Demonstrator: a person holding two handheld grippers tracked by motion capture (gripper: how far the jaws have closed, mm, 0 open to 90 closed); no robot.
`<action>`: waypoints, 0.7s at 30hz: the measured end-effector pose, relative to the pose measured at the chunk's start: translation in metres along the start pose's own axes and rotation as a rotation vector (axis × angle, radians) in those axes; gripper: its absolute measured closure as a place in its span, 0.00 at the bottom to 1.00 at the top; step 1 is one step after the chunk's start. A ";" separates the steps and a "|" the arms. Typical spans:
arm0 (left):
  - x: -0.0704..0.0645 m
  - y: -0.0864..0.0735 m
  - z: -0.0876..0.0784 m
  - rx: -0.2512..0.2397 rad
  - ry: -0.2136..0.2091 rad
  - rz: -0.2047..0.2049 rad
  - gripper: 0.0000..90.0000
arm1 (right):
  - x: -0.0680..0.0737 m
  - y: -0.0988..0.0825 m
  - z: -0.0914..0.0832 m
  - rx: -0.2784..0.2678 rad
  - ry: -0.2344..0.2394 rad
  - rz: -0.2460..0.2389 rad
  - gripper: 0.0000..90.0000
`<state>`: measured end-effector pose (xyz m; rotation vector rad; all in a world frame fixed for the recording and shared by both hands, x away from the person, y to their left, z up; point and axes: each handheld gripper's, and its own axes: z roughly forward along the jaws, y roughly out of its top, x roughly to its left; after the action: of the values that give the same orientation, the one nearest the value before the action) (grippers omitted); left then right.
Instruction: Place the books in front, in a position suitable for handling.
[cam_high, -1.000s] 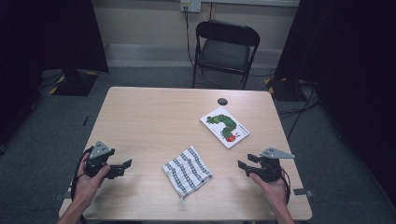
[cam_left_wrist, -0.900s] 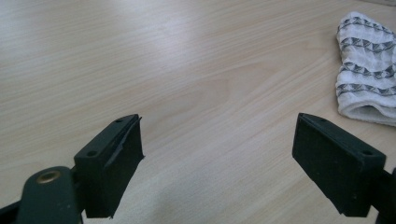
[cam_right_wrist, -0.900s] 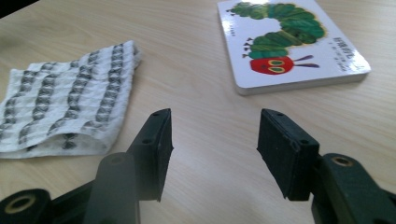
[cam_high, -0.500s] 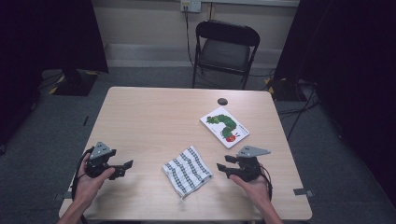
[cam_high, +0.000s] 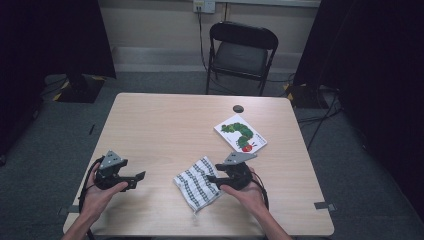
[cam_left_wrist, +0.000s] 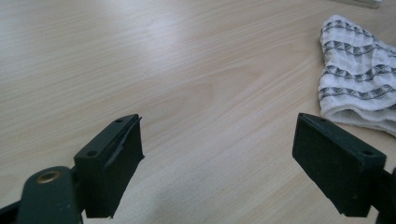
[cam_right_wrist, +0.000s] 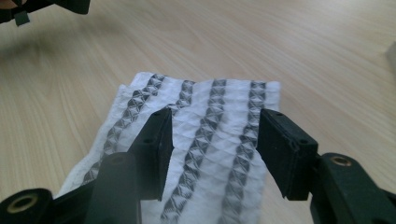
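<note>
Overhead, the cloth (cam_high: 197, 184) lay at lower centre of the surface (cam_high: 165, 125), right tongs (cam_high: 214, 179) at its edge. Left view: left tongs (cam_left_wrist: 217, 161) gaped, cloth (cam_left_wrist: 357, 91) upper right. Right view: right tongs (cam_right_wrist: 214, 149), lately widening, straddled it unclamped; closing shallowly risked pinching one layer.

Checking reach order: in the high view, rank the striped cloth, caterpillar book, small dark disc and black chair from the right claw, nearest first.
1. White grey-striped cloth, right at the right claw.
2. White caterpillar picture book, beyond it.
3. Small dark round disc, near the far edge.
4. Black folding chair, behind the table.
</note>
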<state>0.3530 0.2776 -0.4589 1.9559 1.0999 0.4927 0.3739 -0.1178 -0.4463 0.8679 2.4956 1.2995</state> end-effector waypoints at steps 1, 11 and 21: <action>0.000 0.000 0.000 -0.005 -0.001 -0.007 0.18 | 0.001 0.001 0.005 0.010 0.006 -0.007 0.51; 0.001 0.000 0.001 0.010 0.004 0.007 0.18 | 0.019 0.001 0.047 0.064 0.039 -0.047 0.40; 0.003 -0.001 0.001 0.009 -0.021 -0.022 0.18 | 0.021 -0.010 0.063 0.109 0.024 -0.051 0.42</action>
<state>0.3549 0.2800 -0.4603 1.9507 1.1102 0.4550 0.3794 -0.0668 -0.4901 0.8098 2.6104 1.1742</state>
